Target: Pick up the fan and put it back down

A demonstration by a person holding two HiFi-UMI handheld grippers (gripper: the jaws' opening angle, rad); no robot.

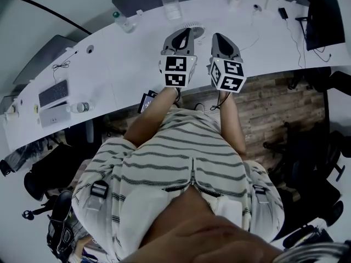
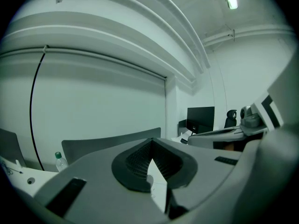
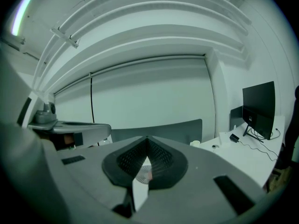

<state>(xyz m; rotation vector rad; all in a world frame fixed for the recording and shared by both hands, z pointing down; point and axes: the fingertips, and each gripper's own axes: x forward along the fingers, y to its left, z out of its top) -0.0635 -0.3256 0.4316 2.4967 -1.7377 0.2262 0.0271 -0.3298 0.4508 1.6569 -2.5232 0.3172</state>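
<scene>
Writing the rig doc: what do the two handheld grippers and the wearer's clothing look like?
The left gripper and right gripper have grey wedge-shaped jaws lined with dark ribbed pads. Each carries a white cube printed with black square markers. The person wears a light, dark-striped short-sleeved shirt.

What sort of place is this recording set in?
Most likely an office: a long, curved white desk with a keyboard at one end and a monitor at the other.

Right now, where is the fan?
In the head view, the fan lies on the white desk at top centre, just past the left gripper and left of the right gripper.
</scene>
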